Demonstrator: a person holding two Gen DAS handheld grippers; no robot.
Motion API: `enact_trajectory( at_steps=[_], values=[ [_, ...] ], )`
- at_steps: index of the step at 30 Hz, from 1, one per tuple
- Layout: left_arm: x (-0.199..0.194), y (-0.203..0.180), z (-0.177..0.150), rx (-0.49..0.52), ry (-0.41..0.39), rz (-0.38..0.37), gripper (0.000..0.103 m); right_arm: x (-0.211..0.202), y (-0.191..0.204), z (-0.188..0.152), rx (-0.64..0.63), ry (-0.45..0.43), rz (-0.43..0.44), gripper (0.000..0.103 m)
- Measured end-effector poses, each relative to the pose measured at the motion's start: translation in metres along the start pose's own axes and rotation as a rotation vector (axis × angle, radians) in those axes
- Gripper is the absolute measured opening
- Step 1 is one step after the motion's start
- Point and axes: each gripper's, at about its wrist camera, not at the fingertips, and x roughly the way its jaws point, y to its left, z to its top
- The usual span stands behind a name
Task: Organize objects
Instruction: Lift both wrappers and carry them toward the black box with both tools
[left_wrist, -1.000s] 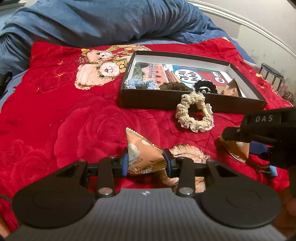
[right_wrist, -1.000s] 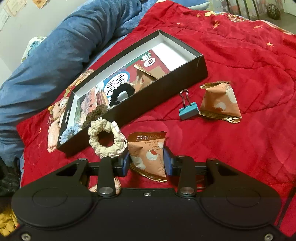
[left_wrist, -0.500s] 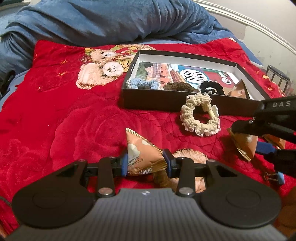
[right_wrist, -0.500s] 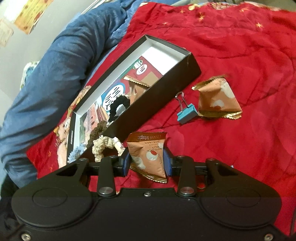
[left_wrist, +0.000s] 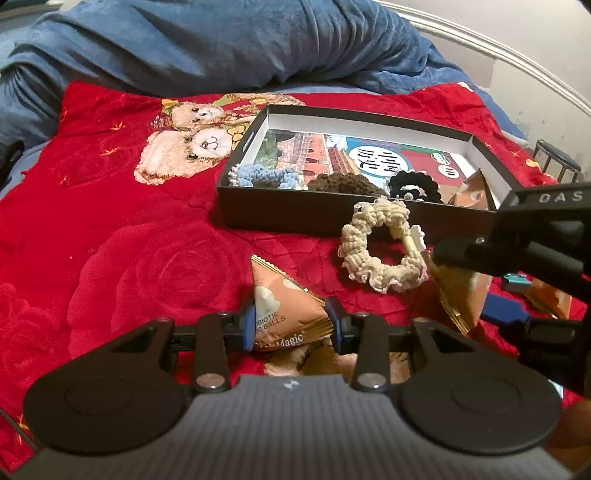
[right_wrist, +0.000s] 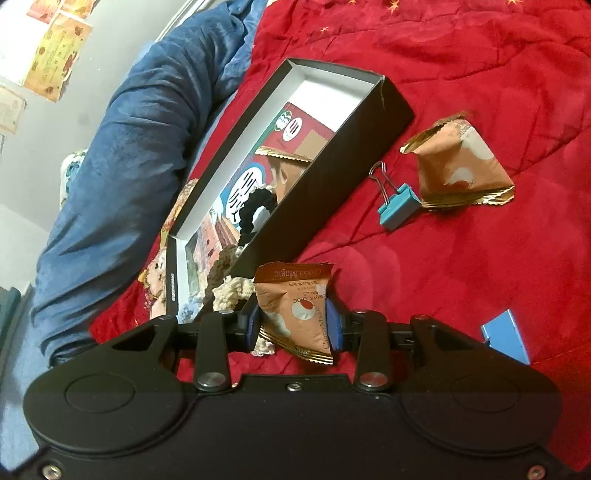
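Left wrist view: left gripper (left_wrist: 291, 325) clamped on orange snack packet (left_wrist: 282, 306), pointed corner up and away, toward black box (left_wrist: 314, 212); printed seam edge low, near fingers. Cream scrunchie (left_wrist: 380, 251) flat on red blanket (left_wrist: 129, 236), just before box's near wall. Right wrist view: right gripper (right_wrist: 293, 326) pinching second snack packet (right_wrist: 295, 310), long axis upright, crimped top edge toward box. Third packet (right_wrist: 460, 166) lies beside teal binder clip (right_wrist: 397, 205), touching it.
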Motion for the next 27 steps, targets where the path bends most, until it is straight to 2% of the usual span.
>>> enact_trajectory(
  at_steps=[4, 7, 12, 27],
  values=[
    [0.0016, -0.006, -0.0009, 0.028, -0.007, 0.019, 0.043, 0.0039, 0.0022, 0.0011, -0.009, 0.005, 0.007, 0.035],
    [0.003, -0.0078, -0.0009, 0.042, -0.008, 0.018, 0.043, 0.008, 0.0033, 0.0004, -0.007, 0.026, 0.048, 0.035],
    [0.0045, -0.0051, 0.0019, 0.021, -0.003, -0.001, 0.043, 0.0052, 0.0023, 0.0021, 0.03, 0.011, 0.102, 0.035],
    [0.0057, -0.005, 0.0039, 0.026, -0.007, -0.017, 0.042, 0.0039, 0.0009, 0.0065, 0.028, -0.028, 0.088, 0.035]
  ],
)
